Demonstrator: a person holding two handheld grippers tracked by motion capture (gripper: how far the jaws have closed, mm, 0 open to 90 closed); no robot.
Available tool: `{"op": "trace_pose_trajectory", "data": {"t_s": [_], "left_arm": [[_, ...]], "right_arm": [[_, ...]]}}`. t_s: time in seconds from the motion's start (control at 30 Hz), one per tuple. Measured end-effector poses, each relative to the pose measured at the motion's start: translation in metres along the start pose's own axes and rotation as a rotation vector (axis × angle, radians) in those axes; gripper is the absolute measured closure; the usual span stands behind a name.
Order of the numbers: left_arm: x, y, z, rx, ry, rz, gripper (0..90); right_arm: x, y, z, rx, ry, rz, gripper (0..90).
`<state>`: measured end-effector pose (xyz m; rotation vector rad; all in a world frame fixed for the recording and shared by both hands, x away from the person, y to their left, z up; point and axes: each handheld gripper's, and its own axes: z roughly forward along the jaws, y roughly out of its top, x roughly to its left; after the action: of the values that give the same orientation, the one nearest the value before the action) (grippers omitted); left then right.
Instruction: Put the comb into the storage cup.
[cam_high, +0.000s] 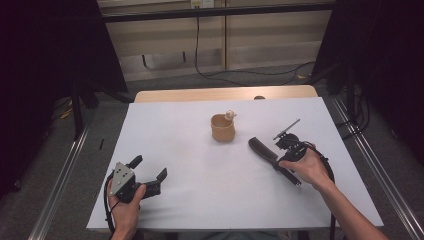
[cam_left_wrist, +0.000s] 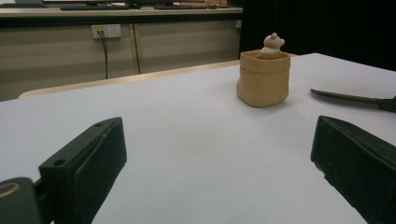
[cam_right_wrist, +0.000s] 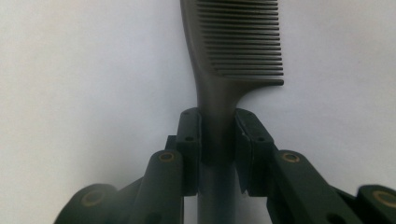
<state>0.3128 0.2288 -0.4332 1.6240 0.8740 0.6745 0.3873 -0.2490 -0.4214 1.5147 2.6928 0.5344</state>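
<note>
While the right gripper (cam_high: 280, 152) rests low on the white surface (cam_high: 190, 165), its fingers (cam_right_wrist: 189, 140) are closed on the handle of a dark comb (cam_right_wrist: 233, 56); both pads press the handle from either side, nothing else between them. Comb's long axis runs straight out from the fingers, in line with the gripper; teeth end is farthest from the hand. In the high view the comb (cam_high: 262, 149) lies at right of centre, toothed end aimed up and left, toward the tan cup (cam_high: 223, 128). Cup stands upright mid-surface, small bear figure (cam_high: 230, 114) at its rim. Comb tip near the cup but clearly apart from it.

Left gripper (cam_high: 150, 175) sits at the near left edge, fingers (cam_left_wrist: 88, 158) spread wide, holding nothing; cup well ahead of it and to its right (cam_left_wrist: 264, 77).

Judgement: right hand is nearer the cup and already has the comb. Any move toward the cup would go roughly along the comb's own axis, tip first
</note>
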Motion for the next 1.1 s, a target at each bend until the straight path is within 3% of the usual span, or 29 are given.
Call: {"op": "trace_pose_trajectory", "data": {"t_s": [0.23, 0.6, 0.73, 0.87, 1.1], "left_arm": [[0.000, 0.000, 0.000, -0.005, 0.000, -0.006, 3.6], [0.000, -0.001, 0.000, 0.000, 0.006, -0.005, 3.6], [0.000, 0.000, -0.001, -0.003, 0.004, -0.006, 3.5], [0.000, 0.000, -0.003, -0.009, 0.004, -0.008, 3.6], [0.000, 0.000, -0.002, -0.007, -0.001, -0.005, 3.6]], "right_arm": [[0.002, -0.004, -0.008, -0.074, 0.002, -0.006, 73.3], [0.006, -0.011, -0.011, -0.206, 0.043, 0.001, 73.3], [0.007, -0.013, -0.010, -0.233, 0.044, -0.020, 73.3], [0.004, -0.018, -0.015, -0.314, 0.088, -0.015, 73.3], [-0.002, -0.025, -0.016, -0.397, 0.099, 0.003, 73.3]]}}
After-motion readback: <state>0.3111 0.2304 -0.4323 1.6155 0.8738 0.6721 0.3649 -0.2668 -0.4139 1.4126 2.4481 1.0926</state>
